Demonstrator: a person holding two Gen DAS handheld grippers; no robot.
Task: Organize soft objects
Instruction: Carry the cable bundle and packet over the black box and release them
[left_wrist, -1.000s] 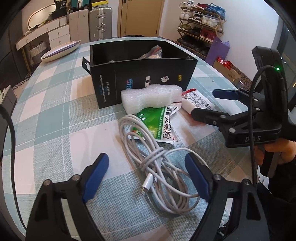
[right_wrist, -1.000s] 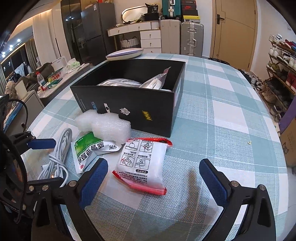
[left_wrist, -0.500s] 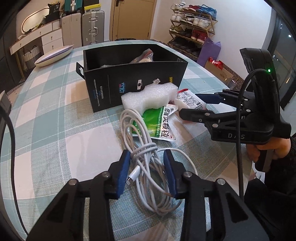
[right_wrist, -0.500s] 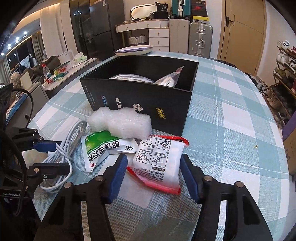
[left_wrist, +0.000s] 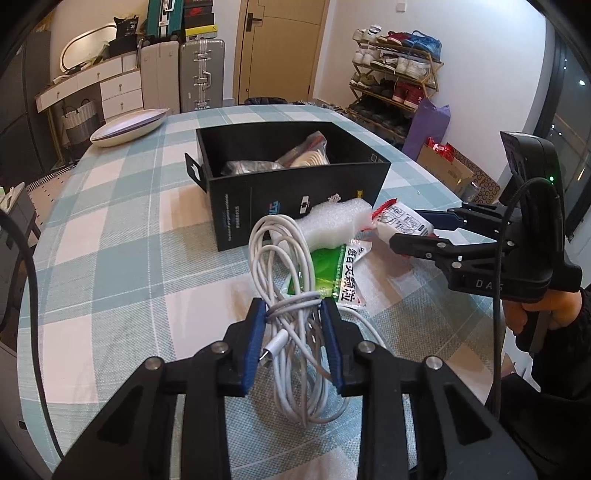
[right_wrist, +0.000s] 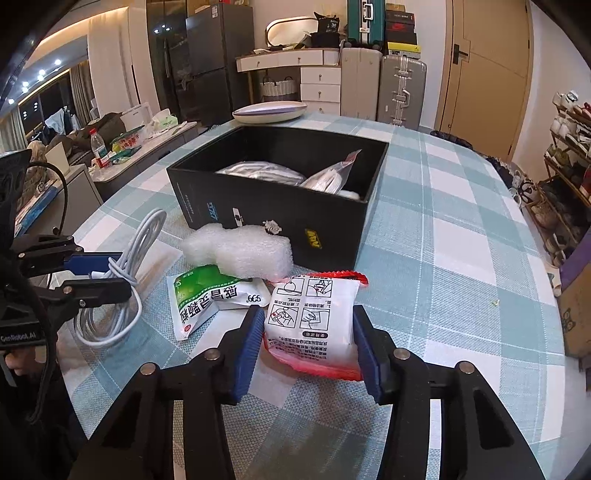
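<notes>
A coiled white cable is pinched at its bound middle by my left gripper, which is shut on it; the loops stand up off the checked tablecloth. My right gripper has its jaws closing, and its blue pads press both sides of a white packet with red edges. A white foam piece and a green-and-white sachet lie between the two grippers. Behind them stands an open black box that holds silvery and clear bags.
A shallow oval dish sits at the table's far left corner. Suitcases and drawers stand behind the table, a shoe rack to the right. The table edge curves off close to the right gripper.
Both grippers went from wide open to closed in: the left on the cable, whose loops have risen, the right on the red-edged packet, which now sits tilted up between the pads.
</notes>
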